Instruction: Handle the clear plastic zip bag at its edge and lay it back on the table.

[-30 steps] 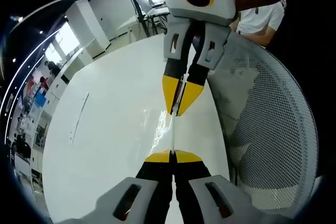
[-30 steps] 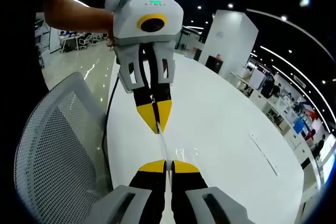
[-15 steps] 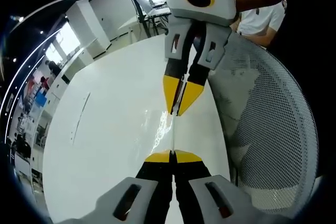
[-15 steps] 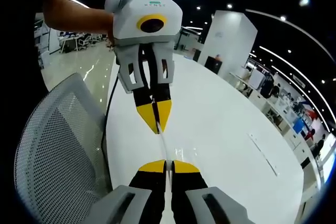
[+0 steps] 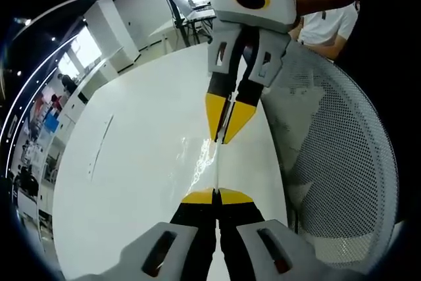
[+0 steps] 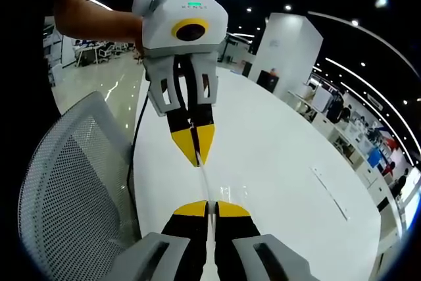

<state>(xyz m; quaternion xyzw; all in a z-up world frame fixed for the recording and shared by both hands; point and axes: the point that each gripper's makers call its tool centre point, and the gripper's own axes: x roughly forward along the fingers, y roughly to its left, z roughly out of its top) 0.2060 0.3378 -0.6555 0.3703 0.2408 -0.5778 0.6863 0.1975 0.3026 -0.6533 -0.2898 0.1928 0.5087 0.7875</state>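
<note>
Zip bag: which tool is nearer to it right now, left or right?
Neither: both are on it. The left tool is shut on one end of the zip bag edge, and the right tool is shut on the opposite end. The bag is stretched between them above the table.

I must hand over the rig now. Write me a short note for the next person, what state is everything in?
Left tongs: shut on one end of the zip bag.
Right tongs: shut on the opposite end.
The bag is stretched edge-on between them, above the white table, beside a mesh chair.
Done: edge gripped, bag lifted.
Left: lower it flat onto the table, open both tongs.
</note>
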